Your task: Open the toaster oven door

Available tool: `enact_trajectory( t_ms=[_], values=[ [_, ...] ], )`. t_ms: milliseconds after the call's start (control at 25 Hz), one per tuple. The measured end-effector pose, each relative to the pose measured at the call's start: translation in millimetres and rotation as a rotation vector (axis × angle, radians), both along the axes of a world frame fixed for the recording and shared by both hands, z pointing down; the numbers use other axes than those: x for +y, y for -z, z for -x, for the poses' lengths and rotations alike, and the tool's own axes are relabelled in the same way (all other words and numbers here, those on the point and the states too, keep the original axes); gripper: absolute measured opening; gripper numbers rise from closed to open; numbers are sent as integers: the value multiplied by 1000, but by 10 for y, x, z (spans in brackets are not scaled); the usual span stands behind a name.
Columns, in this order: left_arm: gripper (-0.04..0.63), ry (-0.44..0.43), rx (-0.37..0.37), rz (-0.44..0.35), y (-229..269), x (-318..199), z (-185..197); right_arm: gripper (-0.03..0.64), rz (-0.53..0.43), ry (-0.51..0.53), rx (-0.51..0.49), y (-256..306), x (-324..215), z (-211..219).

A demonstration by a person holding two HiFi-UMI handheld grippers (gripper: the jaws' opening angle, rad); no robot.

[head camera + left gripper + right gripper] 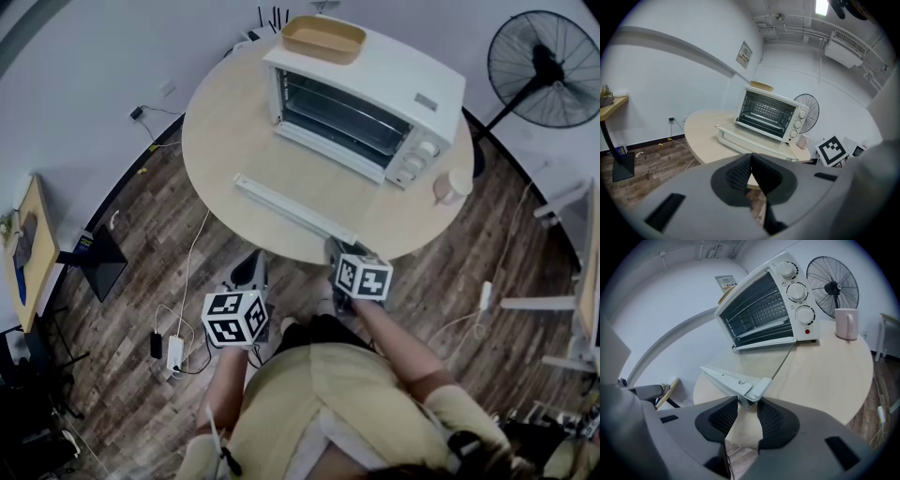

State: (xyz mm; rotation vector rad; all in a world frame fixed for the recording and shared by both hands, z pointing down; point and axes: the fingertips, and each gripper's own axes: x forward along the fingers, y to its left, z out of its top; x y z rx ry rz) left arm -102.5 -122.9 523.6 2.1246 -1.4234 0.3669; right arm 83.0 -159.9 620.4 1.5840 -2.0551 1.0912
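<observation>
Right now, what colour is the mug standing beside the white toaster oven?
Pale pink mug, plain, clearest in the right gripper view.

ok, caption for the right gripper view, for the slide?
Right gripper grips the end of the handle on the oven's fully open door; mug and fan at right.

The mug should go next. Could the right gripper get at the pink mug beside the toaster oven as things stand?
Probably yes, once it lets go: the right gripper looks closed on the end of the door handle, and only bare table lies between it and the pink mug.
</observation>
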Motion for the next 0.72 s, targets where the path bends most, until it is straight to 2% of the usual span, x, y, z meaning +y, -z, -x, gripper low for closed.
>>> enact_trajectory(
  t_ms=[320,720],
  values=[
    [2,-7,10,2,-3,14,-19,126,9,4,2,4,88,-2],
    [2,-4,18,-1,14,45,20,126,13,42,-60,271,371,103]
  ],
)
